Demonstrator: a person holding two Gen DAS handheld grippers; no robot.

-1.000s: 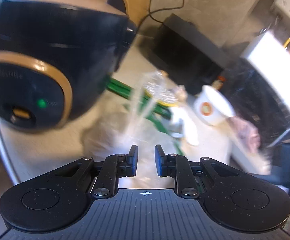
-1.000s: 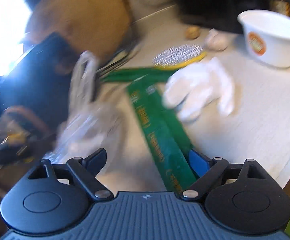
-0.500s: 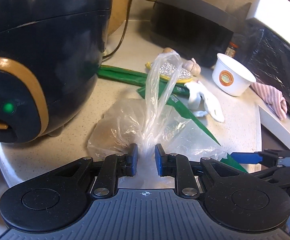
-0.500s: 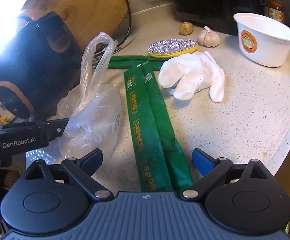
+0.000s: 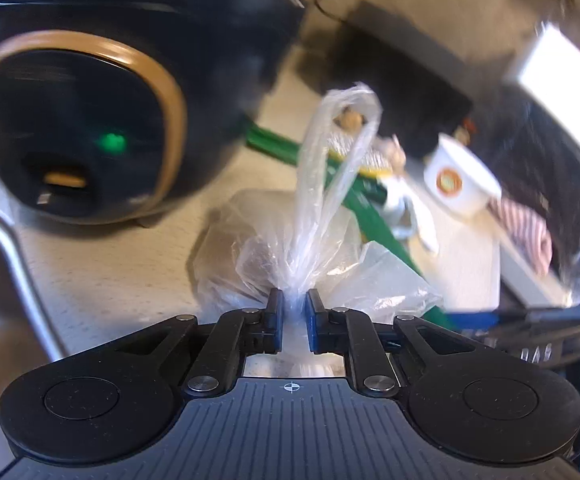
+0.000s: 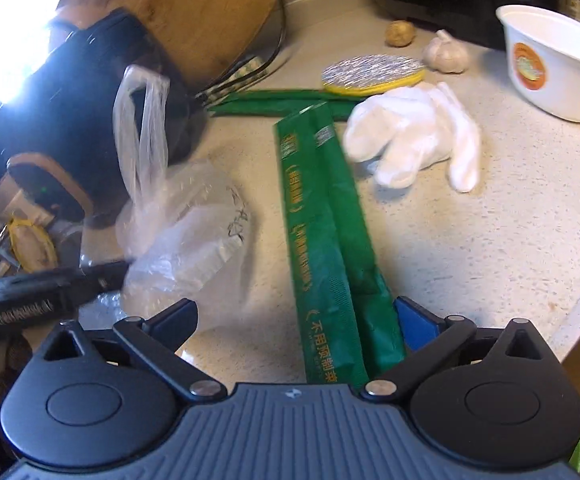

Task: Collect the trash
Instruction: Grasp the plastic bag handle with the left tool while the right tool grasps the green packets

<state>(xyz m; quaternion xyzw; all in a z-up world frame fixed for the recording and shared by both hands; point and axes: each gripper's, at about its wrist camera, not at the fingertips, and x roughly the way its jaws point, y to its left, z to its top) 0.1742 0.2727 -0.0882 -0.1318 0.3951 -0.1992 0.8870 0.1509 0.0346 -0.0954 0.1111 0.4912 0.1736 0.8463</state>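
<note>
Since half a second ago both views have been blurred by motion, and the dark cooker (image 5: pixel 102 120) has swung larger at 10 o'clock of the left view, while the bag's pinched neck has not left its grip. The left tongs (image 5: pixel 293 312) are closed to a narrow gap on the twisted neck of the clear plastic bag (image 5: pixel 290 256), whose loop handle stands up at 12 o'clock and whose body rests on the counter (image 5: pixel 102 276). The right tongs (image 6: pixel 295 320) are held wide apart and hold nothing; the green wrapper (image 6: pixel 325 248) runs between them on the counter, with the bag at 10 o'clock and a white glove (image 6: pixel 413 136) at 1 o'clock. The bag is judged light, limp and slippery, so the bunched neck is the surest hold. The wrapper is judged thin and flat, best nipped at its near end.
</note>
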